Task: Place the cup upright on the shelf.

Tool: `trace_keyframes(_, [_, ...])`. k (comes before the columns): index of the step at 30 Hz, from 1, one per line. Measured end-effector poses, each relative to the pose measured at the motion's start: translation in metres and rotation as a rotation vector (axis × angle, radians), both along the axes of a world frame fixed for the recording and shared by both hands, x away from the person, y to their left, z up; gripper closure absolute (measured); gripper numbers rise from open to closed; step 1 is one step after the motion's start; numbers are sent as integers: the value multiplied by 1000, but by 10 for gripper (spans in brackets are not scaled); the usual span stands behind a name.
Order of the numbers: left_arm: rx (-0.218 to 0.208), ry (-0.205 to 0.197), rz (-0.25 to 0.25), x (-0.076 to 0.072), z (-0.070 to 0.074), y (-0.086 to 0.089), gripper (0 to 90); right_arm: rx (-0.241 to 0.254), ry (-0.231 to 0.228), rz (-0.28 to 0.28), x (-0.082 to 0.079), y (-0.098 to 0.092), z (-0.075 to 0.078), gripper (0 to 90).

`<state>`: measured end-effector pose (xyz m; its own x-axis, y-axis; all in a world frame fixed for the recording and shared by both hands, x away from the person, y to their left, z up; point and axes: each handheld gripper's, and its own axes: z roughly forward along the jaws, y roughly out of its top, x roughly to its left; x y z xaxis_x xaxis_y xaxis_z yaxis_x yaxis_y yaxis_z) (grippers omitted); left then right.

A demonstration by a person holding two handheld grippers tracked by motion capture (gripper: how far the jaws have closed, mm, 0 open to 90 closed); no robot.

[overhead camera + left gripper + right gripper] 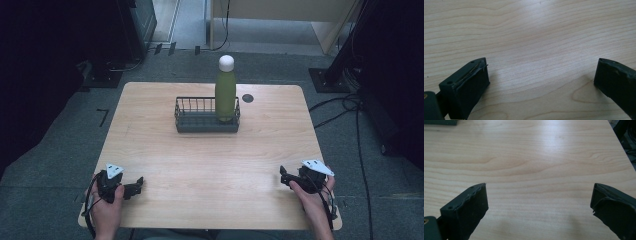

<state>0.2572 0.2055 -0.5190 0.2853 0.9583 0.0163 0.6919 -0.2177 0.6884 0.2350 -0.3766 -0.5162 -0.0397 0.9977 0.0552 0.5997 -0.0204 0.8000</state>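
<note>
Near edge of the pale wood-grain desk (pixel 210 165): the left tool (pixel 136 187) and the right tool (pixel 283 176) rest low over the wood at opposite corners, each held in a hand, each with its jaws spread wide and empty, as both gripper views show bare wood between the black jaws. Far centre: a tall green metal bottle with a white rounded cap (pixel 225 90) stands upright in the right end of a dark wire basket (pixel 192 120), well apart from both tools. The bottle is judged rigid, smooth and likely slippery, moderately heavy if filled, and top-heavy enough to tip. The best hold appears to be across the straight green body above the basket rim; the tapering neck and cap offer less purchase. The basket's wire wall surrounds the bottle's base, so it calls for a straight upward lift. A small dark round spot (pixel 247 98) lies on the desk just beyond the basket.
</note>
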Motion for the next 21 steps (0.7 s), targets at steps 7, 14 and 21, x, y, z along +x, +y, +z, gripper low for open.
trace_keyframes(7, [0,0,0,0,0,0,1,-21,42,-20,-5,-1,-8,15])
trace_keyframes(14, [-1,0,0,0,0,0,1,-31,126,-33,-2,-3,-11,14])
trace_keyframes(21, [-1,0,1,0,0,0,1,-30,125,-21,-5,-3,-11,17])
